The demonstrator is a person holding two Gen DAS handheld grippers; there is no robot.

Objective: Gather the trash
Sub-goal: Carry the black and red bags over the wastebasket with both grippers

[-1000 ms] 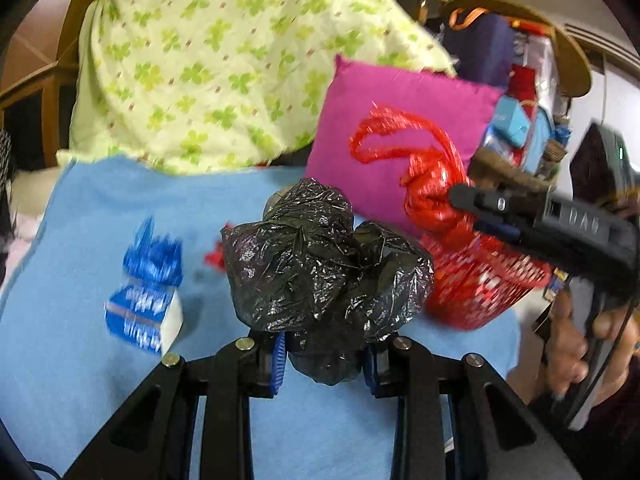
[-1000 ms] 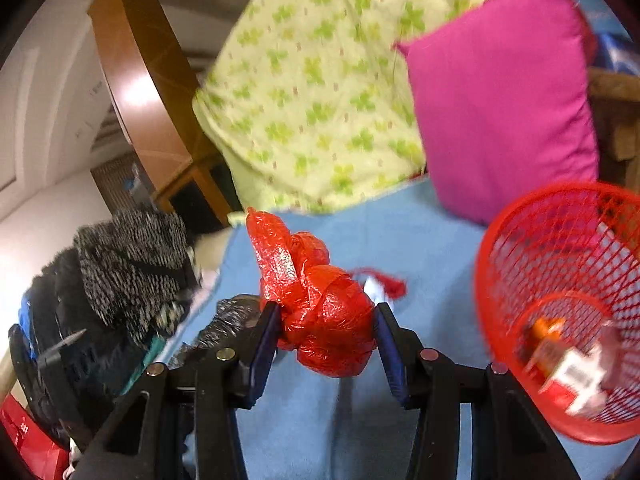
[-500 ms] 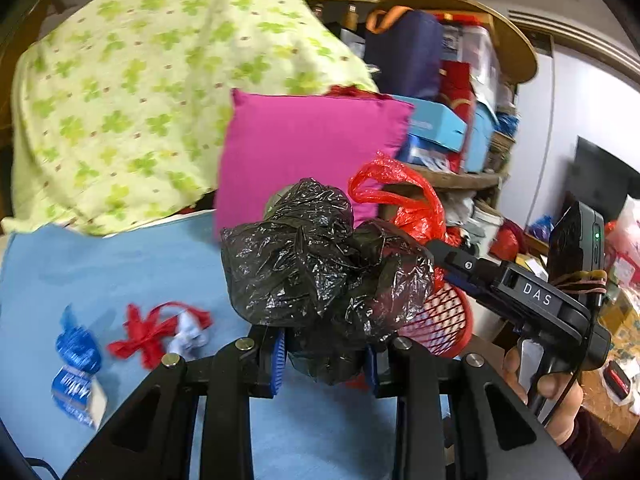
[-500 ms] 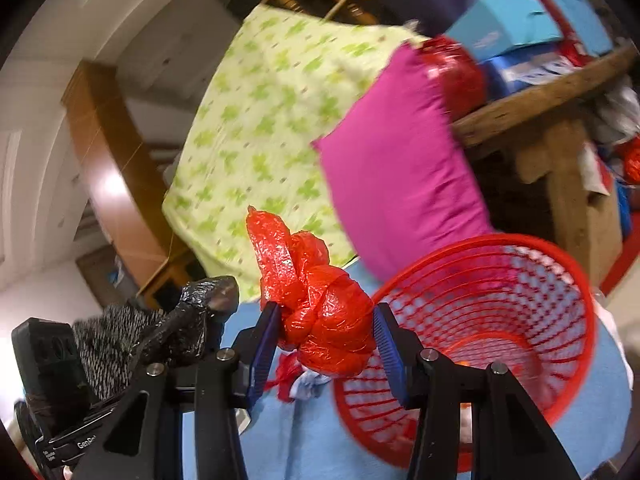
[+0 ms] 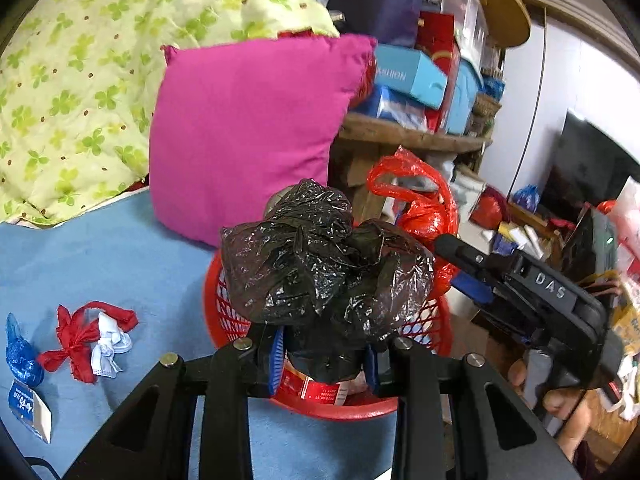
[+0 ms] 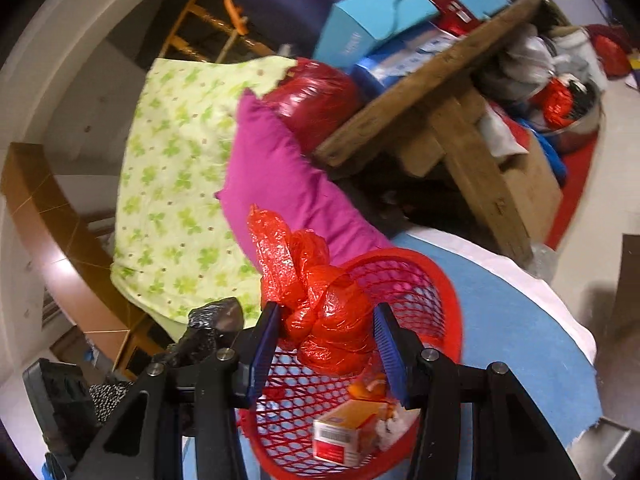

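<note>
My left gripper (image 5: 323,360) is shut on a crumpled black plastic bag (image 5: 324,264), held just above the red mesh basket (image 5: 208,292) on the blue bed cover. My right gripper (image 6: 326,344) is shut on a knotted red plastic bag (image 6: 320,312), which hangs over the basket's (image 6: 452,320) open mouth. In the left wrist view the right gripper (image 5: 448,268) and its red bag (image 5: 424,216) come in from the right, beside the black bag. A red-and-white carton (image 6: 344,436) and some orange scraps lie in the basket. A hand (image 5: 560,400) holds the right gripper's handle.
A pink pillow (image 5: 248,128) and a green clover quilt (image 5: 80,60) stand behind the basket. Loose on the blue cover (image 5: 120,256) at left are a red-and-white tied scrap (image 5: 80,340) and a blue wrapper (image 5: 20,356). A cluttered wooden shelf (image 6: 440,92) stands to the right.
Both grippers swung to the right with their bags, from over the open cover to above the red basket. The right gripper also rolled, so its view tilts.
</note>
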